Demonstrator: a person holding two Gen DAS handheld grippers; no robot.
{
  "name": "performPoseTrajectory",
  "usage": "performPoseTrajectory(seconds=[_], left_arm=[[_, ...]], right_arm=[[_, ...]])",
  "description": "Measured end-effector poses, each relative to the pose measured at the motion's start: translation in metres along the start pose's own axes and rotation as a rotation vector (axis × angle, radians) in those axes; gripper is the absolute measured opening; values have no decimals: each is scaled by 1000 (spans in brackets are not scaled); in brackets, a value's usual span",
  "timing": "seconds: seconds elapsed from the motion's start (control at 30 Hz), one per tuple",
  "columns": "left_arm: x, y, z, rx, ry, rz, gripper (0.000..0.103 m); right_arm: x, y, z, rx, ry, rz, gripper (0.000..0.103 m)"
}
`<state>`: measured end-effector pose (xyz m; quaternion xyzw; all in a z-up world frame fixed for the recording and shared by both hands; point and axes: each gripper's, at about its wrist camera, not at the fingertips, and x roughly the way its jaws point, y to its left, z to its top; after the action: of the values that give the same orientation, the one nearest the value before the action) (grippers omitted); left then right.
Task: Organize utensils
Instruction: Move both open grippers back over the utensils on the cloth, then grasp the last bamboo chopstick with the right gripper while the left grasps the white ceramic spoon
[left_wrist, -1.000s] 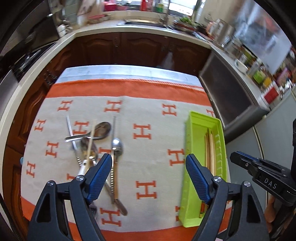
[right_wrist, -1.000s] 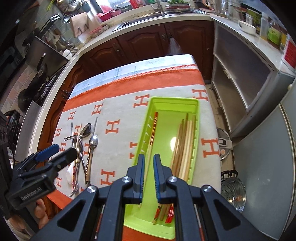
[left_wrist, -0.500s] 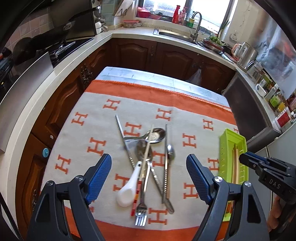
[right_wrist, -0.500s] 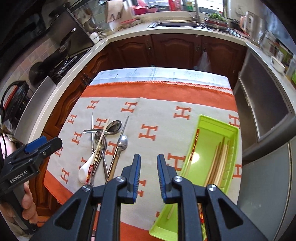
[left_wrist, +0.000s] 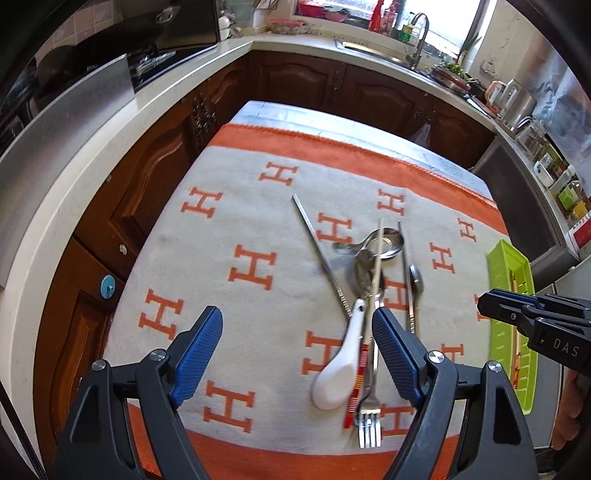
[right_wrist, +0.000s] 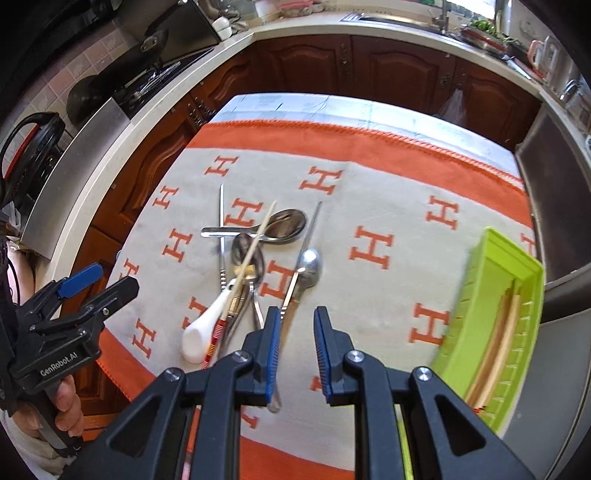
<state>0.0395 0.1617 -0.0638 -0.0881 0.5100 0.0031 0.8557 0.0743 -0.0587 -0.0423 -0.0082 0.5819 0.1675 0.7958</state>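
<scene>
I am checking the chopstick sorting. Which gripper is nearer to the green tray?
Right. The right gripper hovers over the cloth between the utensil pile and the green tray; the left gripper is beyond the pile, farther away.

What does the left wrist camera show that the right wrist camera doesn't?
Only the left wrist view shows the fork's tines at the near end of the pile, the sink tap, and the right gripper from the side. Only the right wrist view shows the left gripper in a hand. Both show the orange-bordered cloth, the utensil pile with the white spoon, the striped chopstick, and the green tray holding chopsticks.
</scene>
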Motion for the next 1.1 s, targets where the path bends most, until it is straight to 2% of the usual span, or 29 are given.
performPoseTrajectory(seconds=[0.23, 0.5, 0.73, 0.83, 0.97, 1.1], left_arm=[[22, 27, -13, -47, 72, -23, 82], [34, 35, -19, -47, 115, -33, 82], [40, 37, -18, -41, 126, -37, 82], [42, 37, -15, -41, 131, -44, 82], [47, 31, -13, -31, 139, -68, 82], [52, 18, -11, -6, 154, -131, 82]], right_arm=[[51, 30, 5, 46, 78, 83, 18], [95, 44, 9, 92, 112, 89, 18], [116, 41, 12, 106, 116, 44, 17], [117, 42, 10, 94, 95, 30, 10], [115, 36, 8, 126, 88, 55, 7], [106, 25, 4, 160, 87, 94, 6]])
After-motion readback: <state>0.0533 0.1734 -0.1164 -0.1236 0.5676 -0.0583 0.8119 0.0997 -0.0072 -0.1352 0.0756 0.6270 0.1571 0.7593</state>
